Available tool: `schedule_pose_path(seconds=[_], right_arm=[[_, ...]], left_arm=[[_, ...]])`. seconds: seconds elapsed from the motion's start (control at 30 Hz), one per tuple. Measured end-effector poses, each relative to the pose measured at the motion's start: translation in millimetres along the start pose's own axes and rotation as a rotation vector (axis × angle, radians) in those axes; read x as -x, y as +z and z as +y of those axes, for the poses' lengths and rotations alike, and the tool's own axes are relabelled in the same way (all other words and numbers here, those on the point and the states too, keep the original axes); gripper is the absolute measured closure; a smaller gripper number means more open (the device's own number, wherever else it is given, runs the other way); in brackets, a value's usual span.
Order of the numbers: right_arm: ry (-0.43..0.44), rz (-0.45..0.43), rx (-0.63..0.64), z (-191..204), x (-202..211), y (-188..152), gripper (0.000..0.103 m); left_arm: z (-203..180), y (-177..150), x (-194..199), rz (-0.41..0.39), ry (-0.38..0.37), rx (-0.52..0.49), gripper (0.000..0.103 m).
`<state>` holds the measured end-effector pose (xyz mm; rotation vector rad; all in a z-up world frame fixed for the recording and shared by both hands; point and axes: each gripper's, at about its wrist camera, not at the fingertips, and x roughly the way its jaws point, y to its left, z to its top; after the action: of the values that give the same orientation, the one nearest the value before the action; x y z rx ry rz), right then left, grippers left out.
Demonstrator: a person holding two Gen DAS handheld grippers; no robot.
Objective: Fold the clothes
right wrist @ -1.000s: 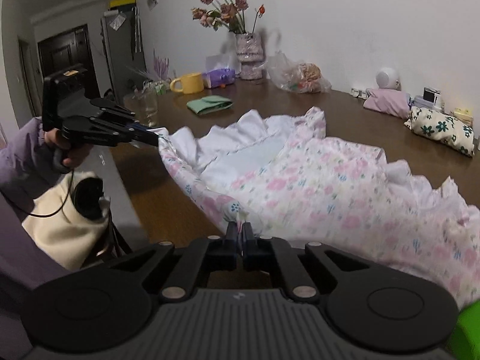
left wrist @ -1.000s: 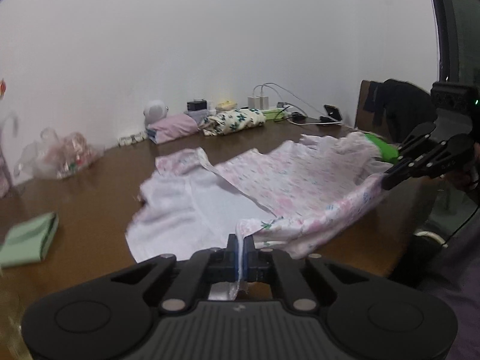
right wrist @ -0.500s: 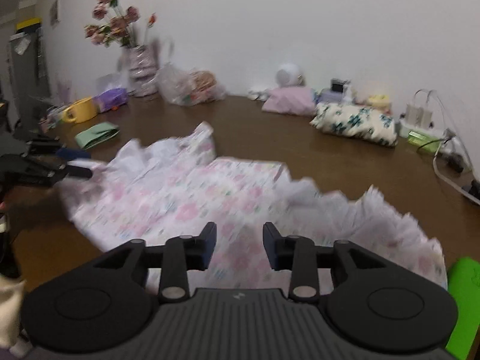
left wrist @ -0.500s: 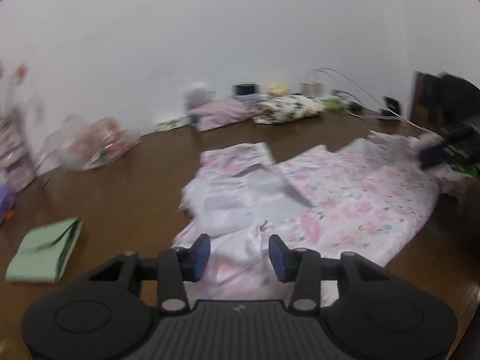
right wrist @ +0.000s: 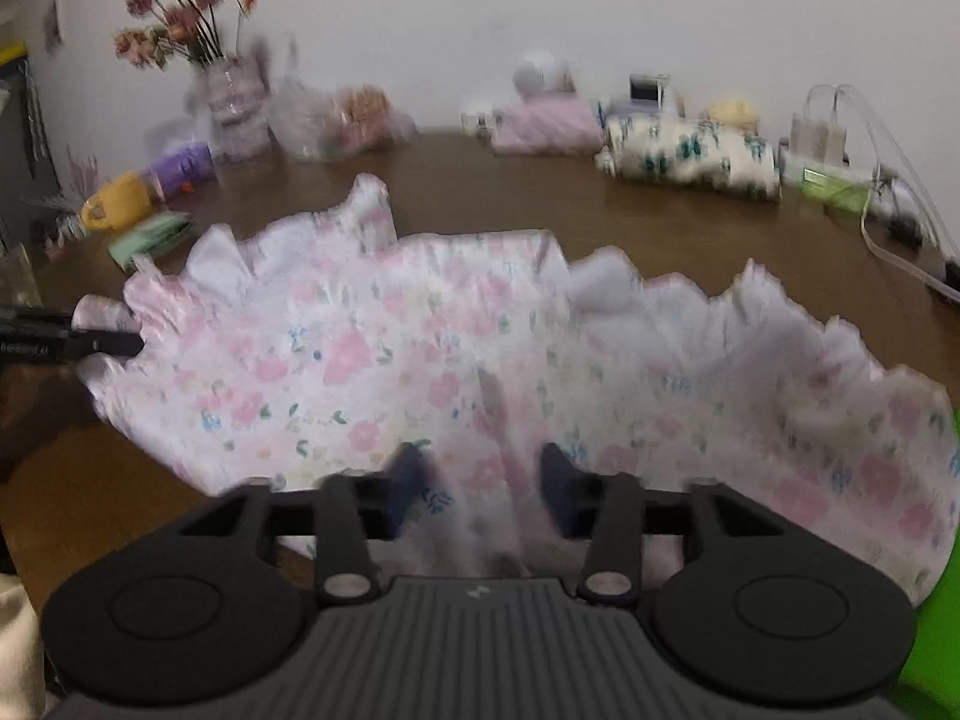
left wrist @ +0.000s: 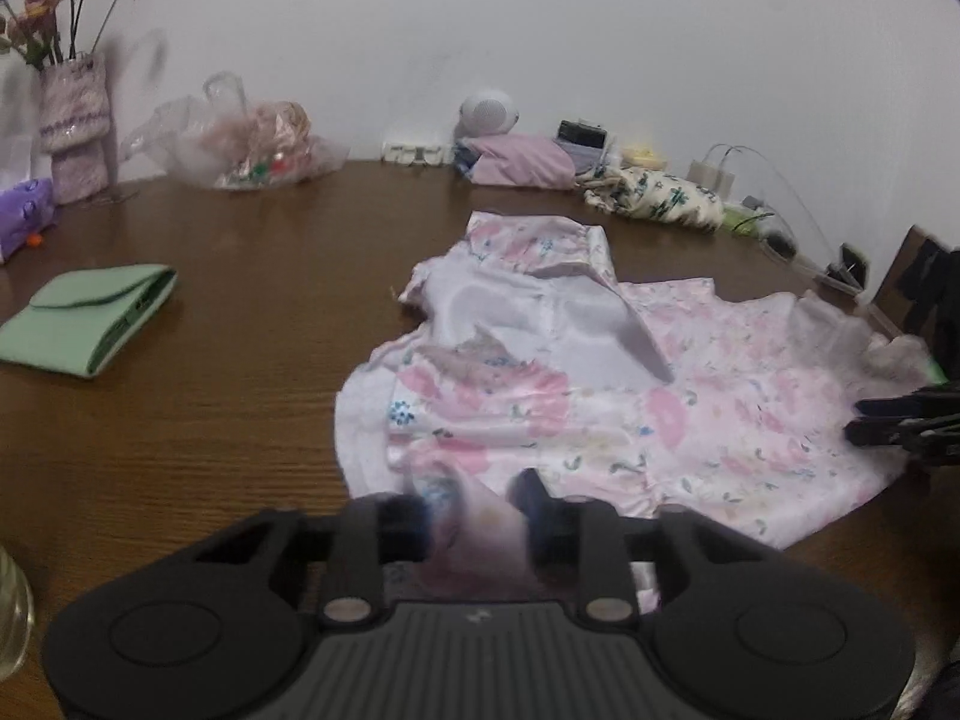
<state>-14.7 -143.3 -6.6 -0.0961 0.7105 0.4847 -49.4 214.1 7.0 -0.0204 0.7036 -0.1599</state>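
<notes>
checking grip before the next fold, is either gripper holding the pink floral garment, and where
Cannot be told. The near hem of the pink floral garment lies between the jaws of both the left gripper and right gripper, which have just been closing; blur hides any contact.

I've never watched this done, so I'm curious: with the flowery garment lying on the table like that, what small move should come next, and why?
Probably close both grippers on the near hem. The floral garment lies spread on the brown table. Both the left gripper and the right gripper have cloth between their fingers, and their jaws have just been closing, but neither clearly pinches it yet.

Green pouch, flower vase, plastic bag, chargers along brown table.
</notes>
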Motion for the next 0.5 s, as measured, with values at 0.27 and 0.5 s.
schedule_pose_path(seconds=[0.27, 0.5], right_arm=[[0.047, 0.023, 0.053, -5, 43, -19, 0.079], [0.072, -0.049, -0.017, -4, 19, 15, 0.07]], left_arm=[[2, -5, 14, -0.039, -0.014, 0.036, 0.07], [-3, 10, -2, -0.018, -0.028, 0.02, 0.1]])
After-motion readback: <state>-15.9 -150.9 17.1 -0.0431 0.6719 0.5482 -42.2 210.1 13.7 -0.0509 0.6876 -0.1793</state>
